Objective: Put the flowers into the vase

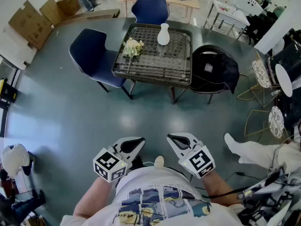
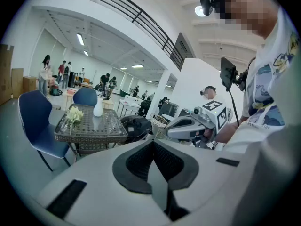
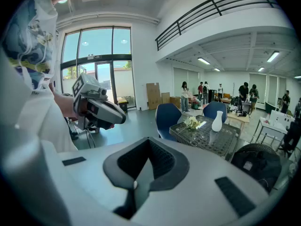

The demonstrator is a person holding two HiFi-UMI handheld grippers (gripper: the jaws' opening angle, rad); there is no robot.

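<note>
Flowers [image 1: 133, 47] near vase [image 1: 163, 34] (railing [image 3: 211, 6]: gripper views)

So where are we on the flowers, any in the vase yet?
Nothing done yet: the flowers lie on the table, apart from the upright vase, none in it. Nothing in hand: left gripper and right gripper are both shut and empty, well short of the table. Left: walk up, grasp the flowers, put them in the vase.

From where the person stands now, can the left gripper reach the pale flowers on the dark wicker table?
Probably not: the left gripper is held shut near the body, and open grey floor lies between it and the flowers on the table. Nothing blocks the walk there.
</note>
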